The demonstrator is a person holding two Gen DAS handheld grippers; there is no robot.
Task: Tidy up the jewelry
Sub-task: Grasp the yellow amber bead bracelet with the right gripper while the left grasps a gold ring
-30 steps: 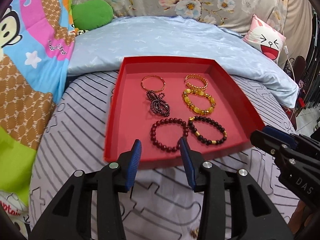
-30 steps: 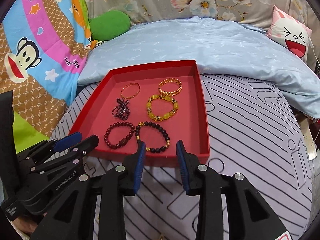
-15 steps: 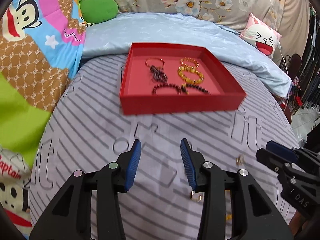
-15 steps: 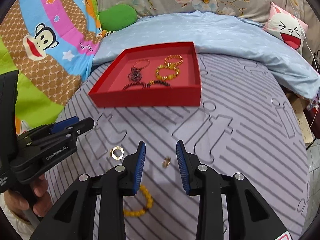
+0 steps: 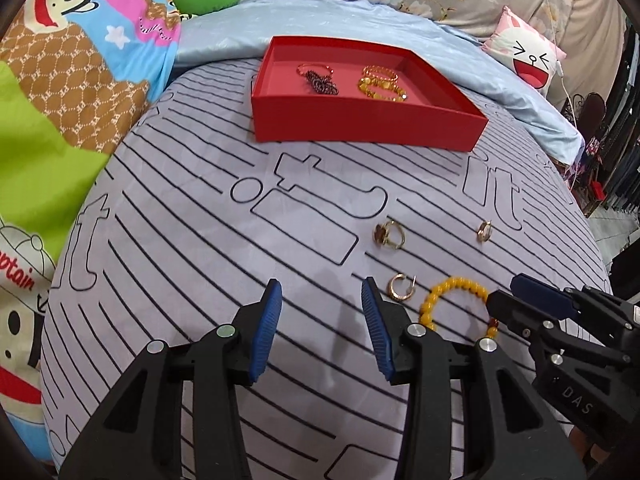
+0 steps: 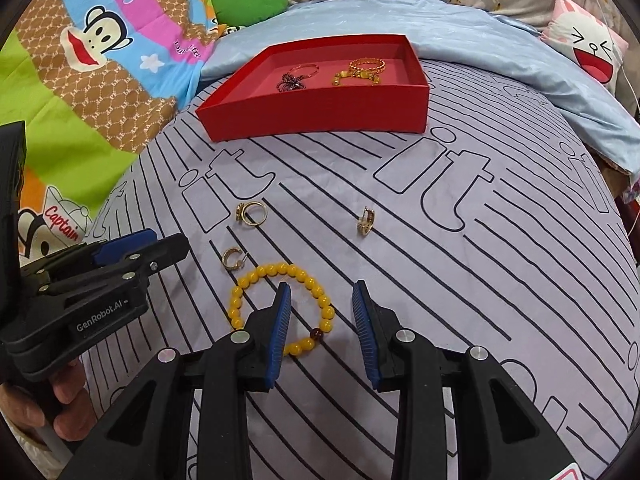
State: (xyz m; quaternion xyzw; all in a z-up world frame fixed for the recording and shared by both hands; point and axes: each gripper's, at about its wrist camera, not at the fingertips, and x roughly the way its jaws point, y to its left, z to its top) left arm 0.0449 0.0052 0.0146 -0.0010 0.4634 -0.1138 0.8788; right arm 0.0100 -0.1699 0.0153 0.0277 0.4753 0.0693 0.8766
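A red tray (image 5: 360, 118) (image 6: 320, 108) sits far up the bed with several bracelets in it. On the striped sheet near me lie a yellow bead bracelet (image 6: 316, 292) (image 5: 452, 288), a gold hoop earring (image 6: 232, 259) (image 5: 399, 287), a gold ring with a brown stone (image 6: 251, 212) (image 5: 390, 234) and a small gold earring (image 6: 365, 221) (image 5: 485, 232). My right gripper (image 6: 322, 320) hangs open over the bracelet's right side, nothing pinched. My left gripper (image 5: 322, 322) is open over bare sheet, left of the hoop earring.
A light blue quilt (image 6: 500, 44) lies behind the tray, a cartoon monkey blanket (image 6: 92, 52) on the left, a green cushion (image 6: 250, 0) and a white cartoon pillow (image 6: 592, 50) at the back. A hand (image 6: 60, 400) holds the left gripper.
Both grippers have pulled back from the tray and sunk toward the sheet. The loose rings, earrings and yellow bracelet have come into view under them. The jaws stand as before.
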